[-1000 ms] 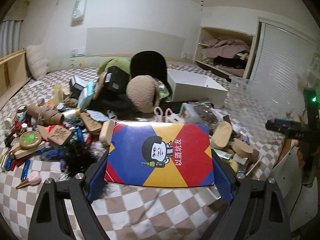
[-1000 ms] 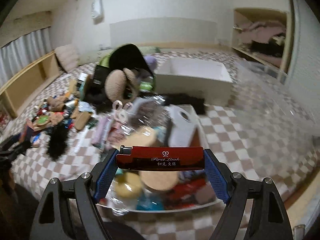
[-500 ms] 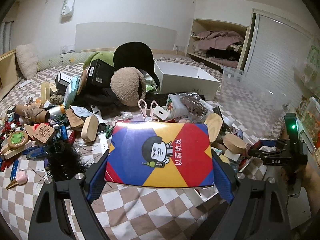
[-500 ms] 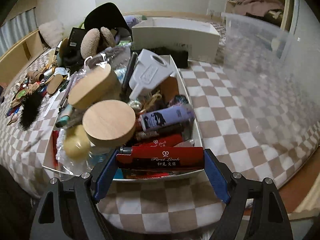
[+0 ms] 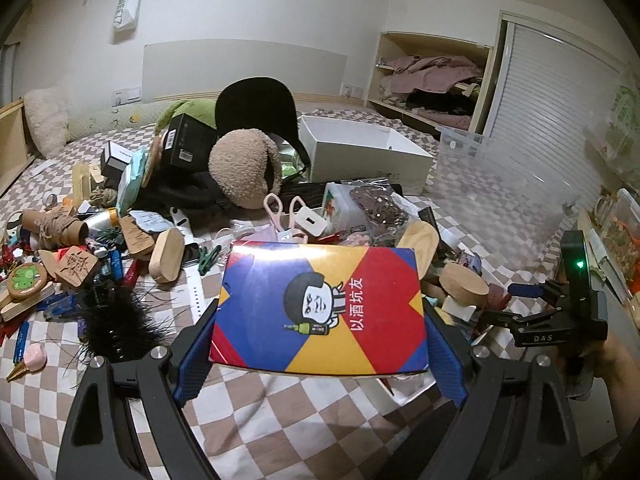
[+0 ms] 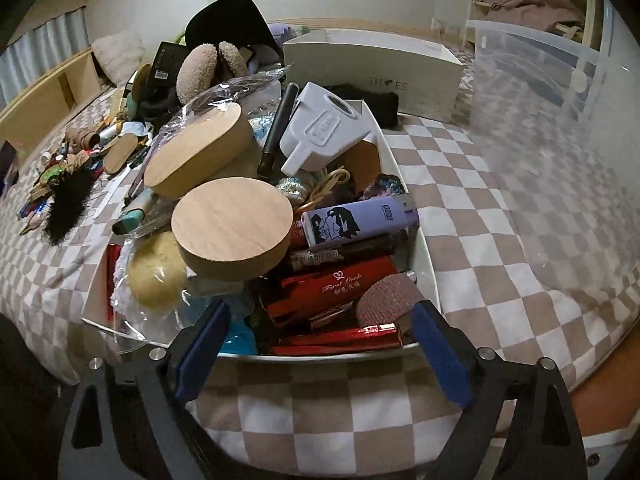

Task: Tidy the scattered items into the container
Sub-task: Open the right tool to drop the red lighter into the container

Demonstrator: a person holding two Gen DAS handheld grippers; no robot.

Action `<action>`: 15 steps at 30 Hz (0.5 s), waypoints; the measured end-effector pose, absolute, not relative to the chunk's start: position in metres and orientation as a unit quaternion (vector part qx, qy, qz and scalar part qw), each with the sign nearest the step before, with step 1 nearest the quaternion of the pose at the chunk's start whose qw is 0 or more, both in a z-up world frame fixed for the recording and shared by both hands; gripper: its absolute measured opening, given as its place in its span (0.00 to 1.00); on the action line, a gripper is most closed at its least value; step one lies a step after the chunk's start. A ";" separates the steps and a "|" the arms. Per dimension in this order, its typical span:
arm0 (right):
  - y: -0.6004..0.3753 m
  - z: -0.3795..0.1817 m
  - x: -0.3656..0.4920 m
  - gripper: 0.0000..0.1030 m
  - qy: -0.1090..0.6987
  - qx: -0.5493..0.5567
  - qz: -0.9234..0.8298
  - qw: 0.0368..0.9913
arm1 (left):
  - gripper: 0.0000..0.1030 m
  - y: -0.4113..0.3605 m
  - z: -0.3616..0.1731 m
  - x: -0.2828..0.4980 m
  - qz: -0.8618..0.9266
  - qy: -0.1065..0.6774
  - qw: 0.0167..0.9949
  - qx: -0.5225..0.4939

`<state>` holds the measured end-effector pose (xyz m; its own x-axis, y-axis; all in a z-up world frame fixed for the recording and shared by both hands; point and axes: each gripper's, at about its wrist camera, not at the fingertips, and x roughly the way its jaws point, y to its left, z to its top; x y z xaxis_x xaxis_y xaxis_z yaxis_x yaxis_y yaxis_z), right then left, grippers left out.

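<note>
Cardboard still filled the left wrist view: the left gripper [image 5: 320, 344] kept its pads clamped on the colourful box [image 5: 320, 308], held above the checkered bed [image 5: 280, 432] short of the container's near-left corner. In the right wrist view, the right gripper [image 6: 320, 356] was opening with nothing between its jaws; the red lighter [image 6: 340, 338] it had carried now lay in the white container [image 6: 424, 256] at its near edge, so that item looked delivered.

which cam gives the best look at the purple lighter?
Right wrist view: the purple lighter lies unobstructed atop the pile in the white tray, its printed side facing the camera. In the left wrist view I can't pick it out; the colourful box blocks most of the tray.
</note>
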<state>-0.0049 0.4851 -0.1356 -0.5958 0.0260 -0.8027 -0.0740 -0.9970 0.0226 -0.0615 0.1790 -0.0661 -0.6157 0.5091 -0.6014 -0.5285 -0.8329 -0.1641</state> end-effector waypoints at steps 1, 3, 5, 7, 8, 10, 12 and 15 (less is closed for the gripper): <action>0.485 -0.134 -0.004 0.89 0.027 -0.447 0.894 0.026 | 0.88 0.182 -0.066 -0.062 0.897 0.015 0.292 -0.330; 0.483 -0.129 -0.002 0.89 0.025 -0.443 0.896 0.024 | 0.88 0.188 -0.066 -0.062 0.895 0.017 0.300 -0.330; 0.480 -0.124 -0.001 0.89 0.020 -0.439 0.898 0.021 | 0.88 0.197 -0.067 -0.062 0.892 0.020 0.309 -0.330; 0.477 -0.119 0.001 0.89 0.015 -0.436 0.900 0.018 | 0.88 0.206 -0.068 -0.062 0.887 0.020 0.320 -0.333; 0.476 -0.117 0.001 0.89 0.014 -0.434 0.901 0.016 | 0.88 0.211 -0.069 -0.062 0.884 0.020 0.326 -0.334; 0.475 -0.113 0.000 0.89 0.013 -0.432 0.902 0.013 | 0.88 0.222 -0.071 -0.064 0.877 0.018 0.339 -0.340; 0.474 -0.110 -0.001 0.89 0.012 -0.430 0.903 0.009 | 0.88 0.234 -0.072 -0.066 0.869 0.015 0.353 -0.346; 0.474 -0.108 -0.003 0.89 0.013 -0.427 0.904 0.003 | 0.88 0.254 -0.075 -0.073 0.855 0.011 0.378 -0.355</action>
<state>-0.0030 0.4741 -0.1084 -0.6345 -0.0051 -0.7729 -0.0165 -0.9997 0.0201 -0.0728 0.2542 -0.0746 -0.4621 0.6383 -0.6157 -0.6537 -0.7143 -0.2499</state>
